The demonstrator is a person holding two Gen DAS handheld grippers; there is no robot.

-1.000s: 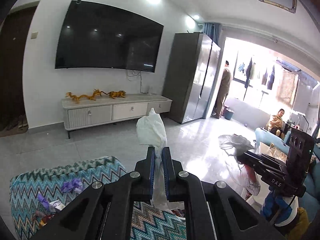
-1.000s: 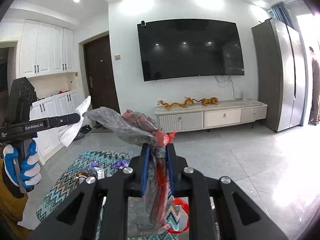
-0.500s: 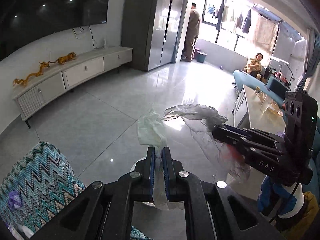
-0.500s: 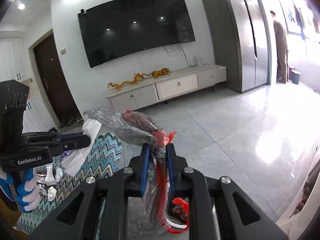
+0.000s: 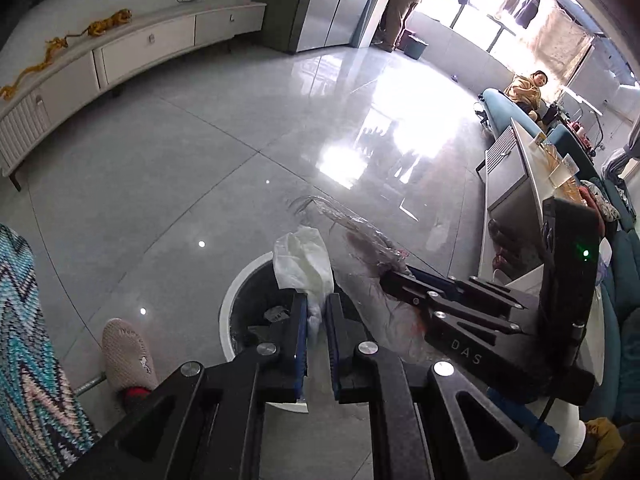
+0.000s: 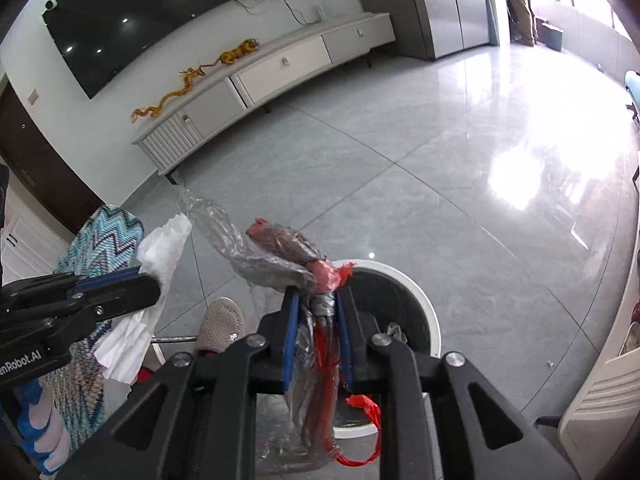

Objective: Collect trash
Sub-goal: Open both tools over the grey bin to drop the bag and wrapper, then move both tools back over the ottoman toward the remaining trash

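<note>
Trash fills both pairs of jaws: the left gripper is clamped on a crumpled white tissue, and the right gripper is clamped on a clear plastic bag bunched with red plastic. Both bundles hang side by side above a round white-rimmed trash bin with a dark liner, standing on the glossy grey tiled floor. Just left of the bin sits a beige shoe, and beyond it a zigzag-patterned cloth.
</note>
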